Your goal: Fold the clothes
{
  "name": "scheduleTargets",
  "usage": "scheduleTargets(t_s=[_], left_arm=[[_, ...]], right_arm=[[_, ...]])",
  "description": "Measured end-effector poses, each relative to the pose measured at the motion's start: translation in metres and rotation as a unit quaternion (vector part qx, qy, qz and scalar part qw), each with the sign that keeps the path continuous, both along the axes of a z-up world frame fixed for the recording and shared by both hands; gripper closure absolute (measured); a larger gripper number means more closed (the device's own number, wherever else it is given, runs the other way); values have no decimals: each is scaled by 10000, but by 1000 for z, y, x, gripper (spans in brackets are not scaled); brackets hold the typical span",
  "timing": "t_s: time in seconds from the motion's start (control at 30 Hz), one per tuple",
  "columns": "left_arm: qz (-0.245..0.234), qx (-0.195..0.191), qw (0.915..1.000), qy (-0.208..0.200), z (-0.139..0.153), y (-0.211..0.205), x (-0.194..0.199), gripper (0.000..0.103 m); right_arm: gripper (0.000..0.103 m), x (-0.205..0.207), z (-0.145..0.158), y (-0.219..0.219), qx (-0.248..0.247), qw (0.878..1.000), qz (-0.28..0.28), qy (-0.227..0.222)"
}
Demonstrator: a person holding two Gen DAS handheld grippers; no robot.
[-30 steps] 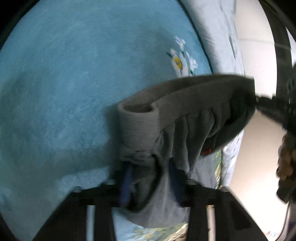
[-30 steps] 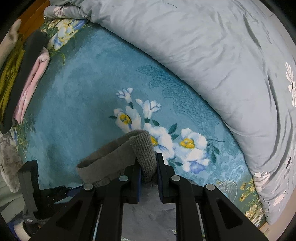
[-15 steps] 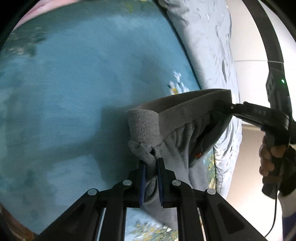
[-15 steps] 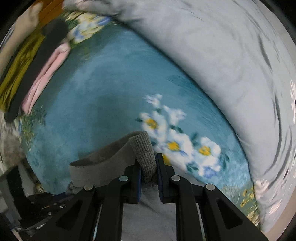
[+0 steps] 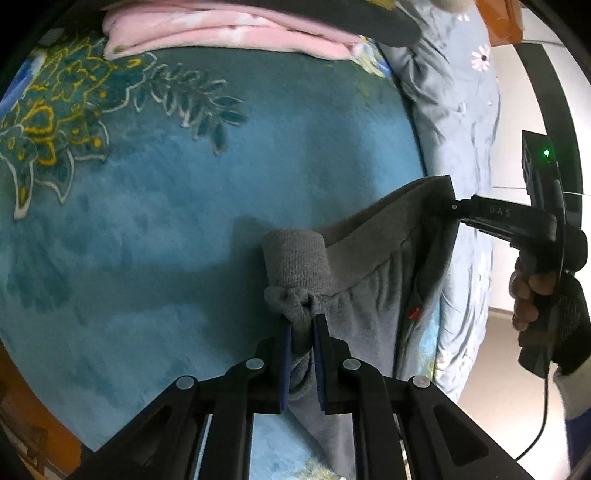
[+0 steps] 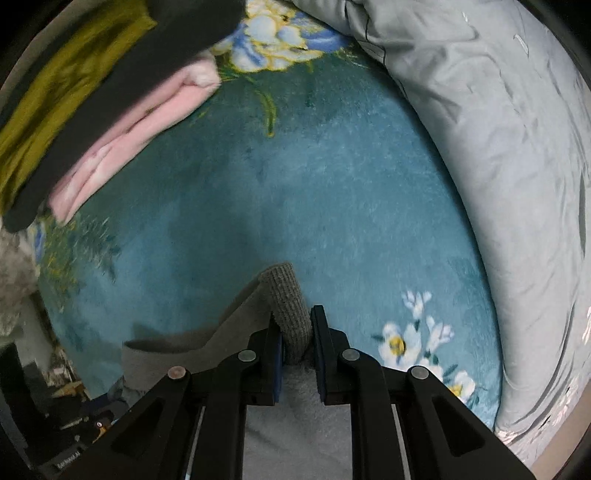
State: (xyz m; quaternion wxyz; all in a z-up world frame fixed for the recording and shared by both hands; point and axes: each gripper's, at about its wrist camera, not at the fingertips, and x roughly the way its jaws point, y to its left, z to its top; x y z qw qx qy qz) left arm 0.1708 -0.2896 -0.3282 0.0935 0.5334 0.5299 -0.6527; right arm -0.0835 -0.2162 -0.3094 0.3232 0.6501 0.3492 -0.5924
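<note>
Both views now swing toward pink stack | left tongs and right tongs each pinch grey trousers waistband, held above blanket | keep waistband taut, level when lowering

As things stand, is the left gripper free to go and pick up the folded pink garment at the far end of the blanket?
Probably not yet. The left gripper is clamped on the grey trousers, which the right gripper also holds. The blue blanket up to the pink garment looks bare, so only the occupied grip stands in the way.
</note>
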Motion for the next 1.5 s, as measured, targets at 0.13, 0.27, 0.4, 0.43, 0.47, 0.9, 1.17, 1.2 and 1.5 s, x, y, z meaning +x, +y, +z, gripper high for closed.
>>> scheduleTargets(t_s=[0.13, 0.27, 0.4, 0.43, 0.47, 0.9, 1.17, 1.2, 1.5], left_arm=[[16, 160, 9999, -46, -15, -5, 2, 91], [-81, 191, 9998, -13, -17, -3, 2, 91], [-152, 297, 9994, 33, -19, -2, -3, 89], [-195, 302, 9993, 37, -19, -1, -4, 89], [-215, 283, 9994, 46, -17, -2, -5, 89], [-474, -78, 9985, 263, 36, -16, -13, 38], [-1106, -326, 9918, 548, 87, 3, -31, 20], [-1255, -375, 9896, 592, 93, 10, -36, 18], [-2673, -911, 9534, 1062, 151, 86, -78, 0]], right_arm=[[89, -6, -26, -3, 243, 9995, -186, 6], [89, -12, -47, 0, 394, 9985, -376, -53], [88, -13, -55, -1, 485, 9980, -400, -99], [87, -12, -57, -2, 506, 9979, -387, -103], [86, -12, -57, -2, 527, 9979, -371, -106], [37, -8, -9, 28, 448, 9976, -514, 108], [14, -9, 52, 105, 89, 9887, -1457, 355], [13, -10, 62, 118, 24, 9865, -1594, 384], [12, 53, 124, 264, -602, 9427, -3189, 768]])
